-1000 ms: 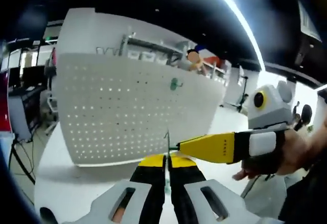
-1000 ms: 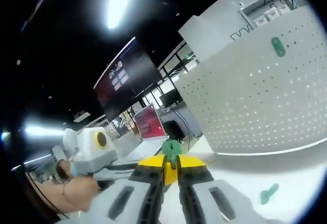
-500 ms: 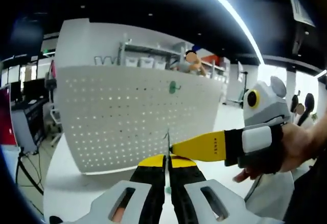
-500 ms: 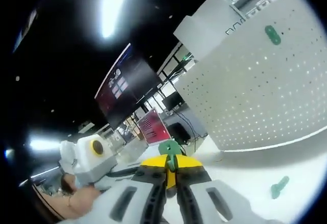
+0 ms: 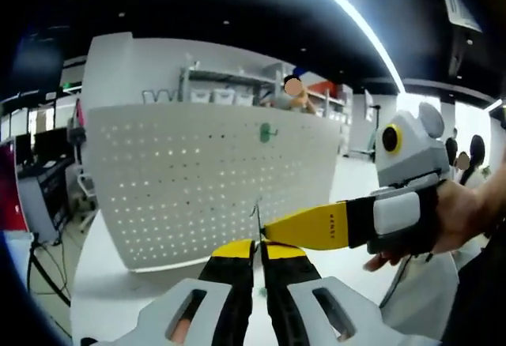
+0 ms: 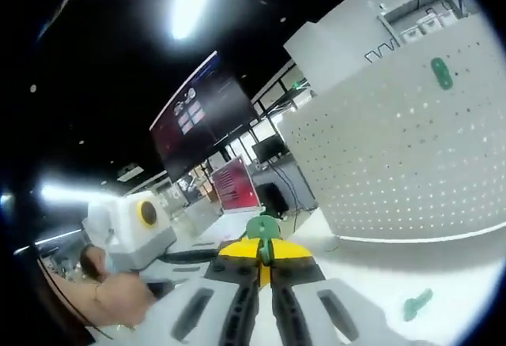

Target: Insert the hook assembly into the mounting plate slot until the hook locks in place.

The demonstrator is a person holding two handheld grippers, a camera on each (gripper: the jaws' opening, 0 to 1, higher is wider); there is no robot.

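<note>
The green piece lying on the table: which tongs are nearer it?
Probably the right tongs. The loose green piece lies on the table beside them; the left tongs sit farther off.

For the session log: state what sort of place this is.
Probably an open-plan lab or workshop: a white pegboard stands on a white table, with shelving of bins behind it and wall-mounted display screens off to the side.

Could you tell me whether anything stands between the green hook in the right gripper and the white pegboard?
Nothing visible does. The green hook sits in the right gripper, and only open air and bare tabletop lie before the pegboard.
</note>
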